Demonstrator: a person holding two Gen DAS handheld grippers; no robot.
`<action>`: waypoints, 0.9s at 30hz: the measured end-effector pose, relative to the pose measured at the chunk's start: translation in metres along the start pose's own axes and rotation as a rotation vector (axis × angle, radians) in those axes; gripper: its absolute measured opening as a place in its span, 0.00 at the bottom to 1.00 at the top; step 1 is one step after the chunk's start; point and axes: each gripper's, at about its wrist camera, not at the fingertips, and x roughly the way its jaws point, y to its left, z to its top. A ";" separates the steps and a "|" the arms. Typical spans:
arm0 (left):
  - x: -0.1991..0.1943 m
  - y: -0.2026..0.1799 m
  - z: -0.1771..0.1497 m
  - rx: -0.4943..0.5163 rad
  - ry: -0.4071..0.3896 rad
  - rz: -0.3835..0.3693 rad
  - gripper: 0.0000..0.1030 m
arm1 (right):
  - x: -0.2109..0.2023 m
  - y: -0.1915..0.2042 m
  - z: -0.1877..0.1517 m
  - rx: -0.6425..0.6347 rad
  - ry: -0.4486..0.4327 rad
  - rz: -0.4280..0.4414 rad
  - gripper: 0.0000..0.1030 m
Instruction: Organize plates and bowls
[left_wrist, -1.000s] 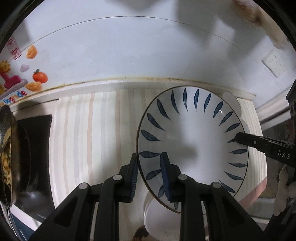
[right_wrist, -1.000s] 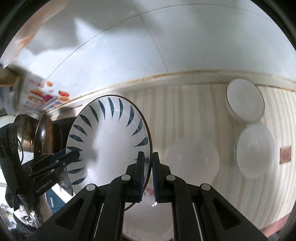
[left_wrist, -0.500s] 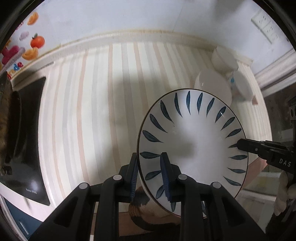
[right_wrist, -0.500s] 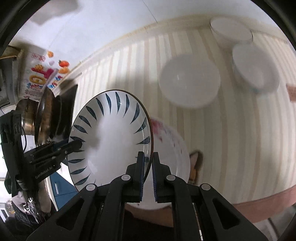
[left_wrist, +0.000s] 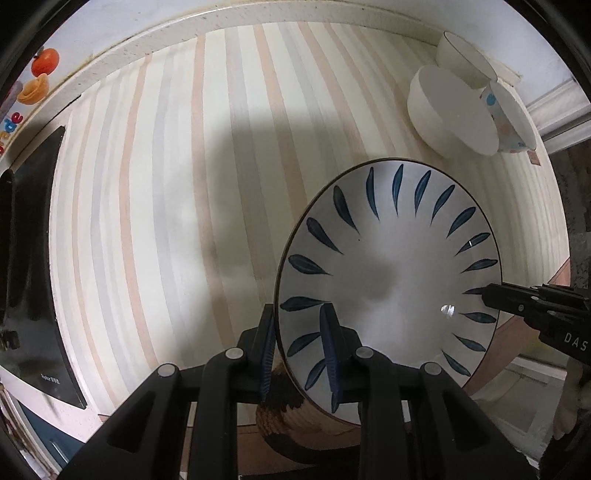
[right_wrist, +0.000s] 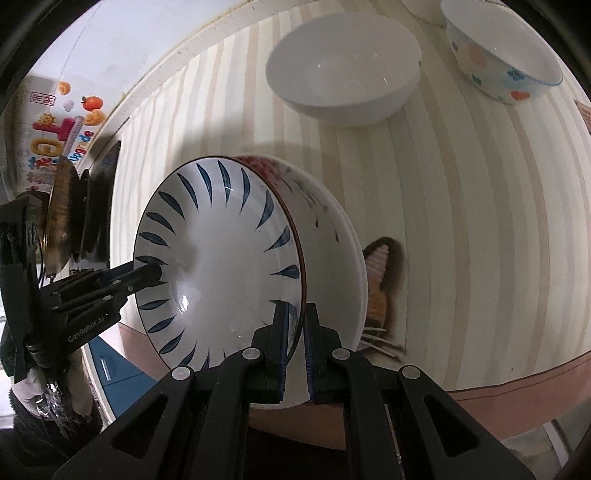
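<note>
A white plate (left_wrist: 388, 280) with blue leaf strokes and a dark rim is hanging tilted above the striped surface (left_wrist: 166, 192), over a red-flowered plate (right_wrist: 332, 236). The left tool (left_wrist: 299, 350) and right tool (right_wrist: 295, 328) are each clamping opposite rims. Farther off, a plain white bowl (right_wrist: 343, 66) and a spotted bowl (right_wrist: 498, 55) are sitting side by side.

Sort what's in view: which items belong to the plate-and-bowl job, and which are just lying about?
Job items: blue-leaf plate, held by left hand-held gripper and right hand-held gripper; floral plate beneath; white bowl; dotted bowl.

Lying about: wok, fruit poster.
</note>
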 end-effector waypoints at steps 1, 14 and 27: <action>0.000 -0.002 0.003 0.002 -0.001 0.005 0.20 | 0.002 -0.001 -0.001 0.000 0.004 0.000 0.09; 0.004 -0.017 -0.003 0.027 -0.001 0.063 0.20 | 0.016 -0.007 -0.004 0.006 0.028 -0.003 0.09; 0.001 -0.025 -0.004 0.047 -0.007 0.108 0.21 | 0.012 -0.006 -0.001 -0.010 0.012 -0.031 0.09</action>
